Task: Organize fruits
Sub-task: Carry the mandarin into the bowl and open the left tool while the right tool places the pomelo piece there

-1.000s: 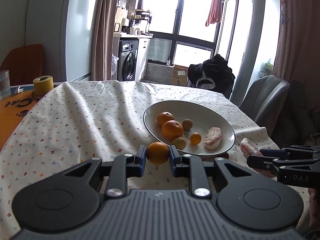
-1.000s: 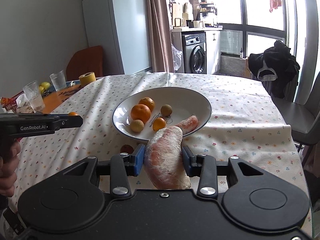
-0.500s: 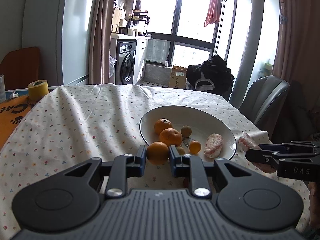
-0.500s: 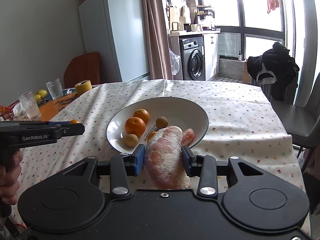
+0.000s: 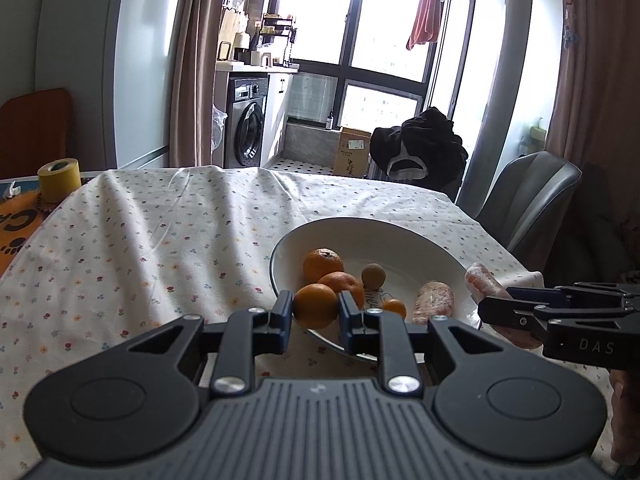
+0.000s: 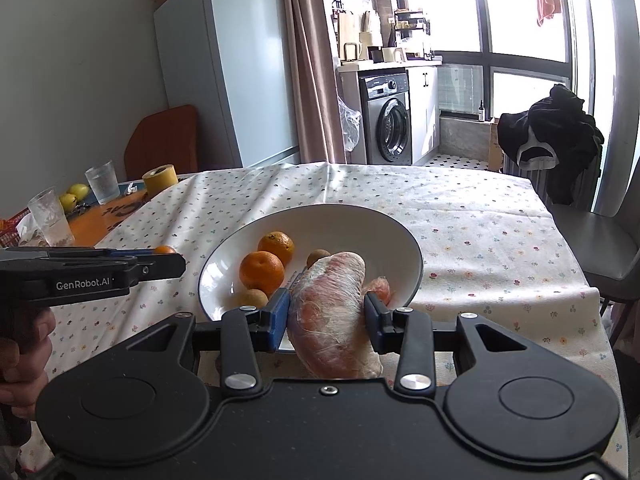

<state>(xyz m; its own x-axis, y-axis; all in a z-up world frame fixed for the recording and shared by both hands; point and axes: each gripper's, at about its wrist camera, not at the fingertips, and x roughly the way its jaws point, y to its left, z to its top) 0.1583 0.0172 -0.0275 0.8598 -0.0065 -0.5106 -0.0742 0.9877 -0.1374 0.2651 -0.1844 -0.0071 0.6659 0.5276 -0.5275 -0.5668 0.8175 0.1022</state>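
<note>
A: What is the biggest thing here?

B: The table with the flowered white tablecloth [image 5: 160, 240]. On it stands the wide white ceramic bowl [image 6: 360, 220]. Inside lie two round orange mandarins [image 6: 262, 272], two small brownish round fruits [image 6: 253, 298], one tiny orange fruit [image 5: 394, 307] and one plastic-wrapped pinkish peeled piece [image 5: 435, 298].

A: So how far is the sorting?

B: Most fruit is in the bowl, I think. Two pieces are in the air. The left gripper [image 5: 315, 312] pinches a round orange mandarin [image 5: 316, 306] between its blue pads, near the bowl's near rim. The right gripper [image 6: 326, 314] is clamped on a large plastic-wrapped peeled citrus piece [image 6: 332, 312], above the near rim.

A: Do the views differ?

B: Yes. Only the right view shows two clear drinking glasses [image 6: 103, 182], yellow fruits [image 6: 74, 196] beside them and the person's hand [image 6: 24, 356]. Both show the yellow tape roll [image 5: 59, 178].
</note>
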